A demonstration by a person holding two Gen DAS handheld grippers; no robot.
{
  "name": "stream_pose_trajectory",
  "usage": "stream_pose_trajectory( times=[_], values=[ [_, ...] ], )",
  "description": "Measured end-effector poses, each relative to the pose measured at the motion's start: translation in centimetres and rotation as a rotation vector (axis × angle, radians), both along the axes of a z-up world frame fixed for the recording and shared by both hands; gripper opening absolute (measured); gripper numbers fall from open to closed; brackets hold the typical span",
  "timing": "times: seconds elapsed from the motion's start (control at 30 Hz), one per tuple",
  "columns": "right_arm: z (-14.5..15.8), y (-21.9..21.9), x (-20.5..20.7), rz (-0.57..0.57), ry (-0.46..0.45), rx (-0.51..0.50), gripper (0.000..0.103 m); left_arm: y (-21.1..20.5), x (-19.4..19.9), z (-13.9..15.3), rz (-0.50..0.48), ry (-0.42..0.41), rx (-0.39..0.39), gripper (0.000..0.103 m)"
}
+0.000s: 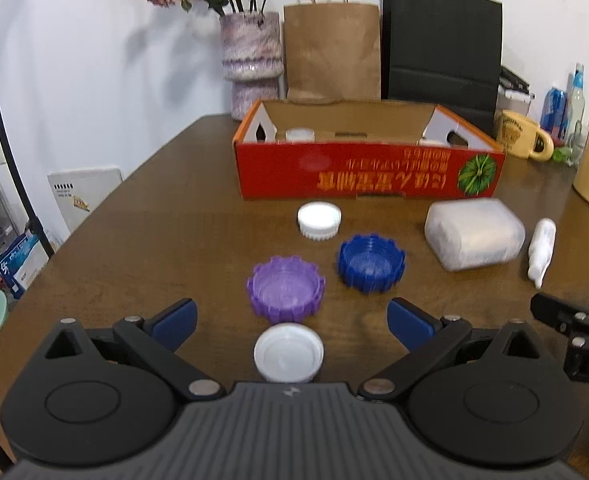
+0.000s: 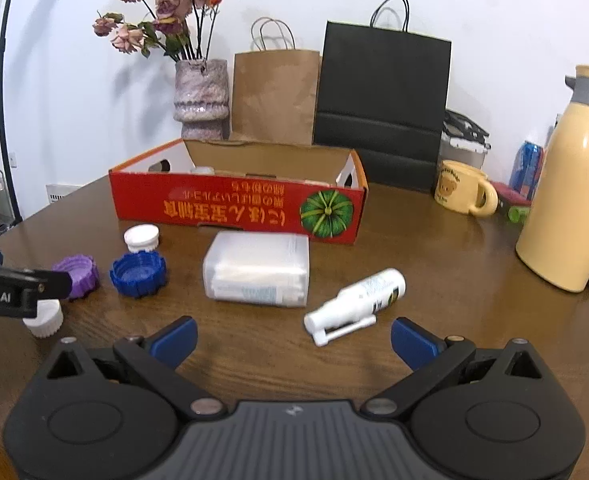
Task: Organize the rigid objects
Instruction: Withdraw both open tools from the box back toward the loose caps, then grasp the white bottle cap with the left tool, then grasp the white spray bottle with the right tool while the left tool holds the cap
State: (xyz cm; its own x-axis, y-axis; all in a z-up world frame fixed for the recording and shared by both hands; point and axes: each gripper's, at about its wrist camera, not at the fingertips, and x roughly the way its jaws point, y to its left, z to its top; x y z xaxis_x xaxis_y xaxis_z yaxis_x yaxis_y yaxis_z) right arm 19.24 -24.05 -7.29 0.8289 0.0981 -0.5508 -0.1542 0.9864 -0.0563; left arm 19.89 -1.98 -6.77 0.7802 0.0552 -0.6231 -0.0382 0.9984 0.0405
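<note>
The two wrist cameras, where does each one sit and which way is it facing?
Left wrist: on the left gripper, facing its open blue-padded fingers, the white ribbed cap between them and the purple ribbed cap; the right gripper's edge shows.
Right wrist: on the right gripper, fingers open, facing the white spray bottle lying on its side; the left gripper's tip shows.
Shared: red cardboard box, blue ribbed cap, translucent plastic case.

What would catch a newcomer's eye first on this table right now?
Probably the red cardboard box with the pumpkin print at the back of the brown table, and the caps loose in front of it: a blue cap, a purple cap and two white ones. The left hand-held gripper hangs open over the nearest white cap; to the right lie a translucent box and a white spray bottle.
</note>
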Motion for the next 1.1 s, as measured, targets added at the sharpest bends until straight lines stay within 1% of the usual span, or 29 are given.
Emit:
stream_pose_trajectory(
  times=[0.13, 0.33, 0.47, 0.5, 0.53, 0.63, 0.67, 0.7, 0.73, 0.77, 0.83, 1.1],
  values=[
    [-0.7, -0.4, -0.1, -0.008, 0.014, 0.005, 0.103, 0.4, -0.1, -1.0, 0.008, 0.027, -0.006, 0.103],
    [-1.0, -0.9, -0.2, -0.018, 0.016, 0.012, 0.103, 0.6, -0.1, -2.1, 0.011, 0.051, -0.024, 0.103],
    [-1.1, -1.1, -0.1, -0.024, 0.02, 0.014, 0.103, 0.4, 0.2, -2.5, 0.013, 0.065, -0.033, 0.093],
    [-1.1, -1.1, -0.1, -0.024, 0.021, 0.015, 0.103, 0.4, 0.2, -2.6, 0.014, 0.065, -0.037, 0.087],
    [-1.2, -1.1, -0.1, -0.024, 0.021, 0.015, 0.103, 0.4, 0.3, -2.7, 0.015, 0.067, -0.037, 0.084],
    [-1.3, -1.2, 0.0, -0.022, 0.021, 0.016, 0.103, 0.4, 0.2, -2.8, 0.018, 0.06, -0.034, 0.069],
    [-1.3, -1.2, 0.0, -0.022, 0.021, 0.016, 0.103, 0.4, 0.2, -2.7, 0.017, 0.054, -0.036, 0.062],
    [-1.3, -1.2, 0.0, -0.022, 0.022, 0.016, 0.103, 0.4, 0.1, -2.7, 0.018, 0.048, -0.039, 0.051],
    [-1.3, -1.2, -0.1, -0.023, 0.022, 0.016, 0.103, 0.5, 0.1, -2.6, 0.019, 0.043, -0.039, 0.045],
    [-1.3, -1.2, 0.0, -0.023, 0.023, 0.015, 0.103, 0.5, 0.0, -2.6, 0.019, 0.039, -0.043, 0.042],
    [-1.4, -1.2, 0.0, -0.025, 0.025, 0.015, 0.103, 0.6, -0.1, -2.5, 0.014, 0.036, -0.055, 0.041],
    [-1.6, -1.4, 0.3, -0.018, 0.027, 0.013, 0.103, 0.7, -0.4, -2.0, 0.016, 0.012, -0.062, 0.041]
  ],
)
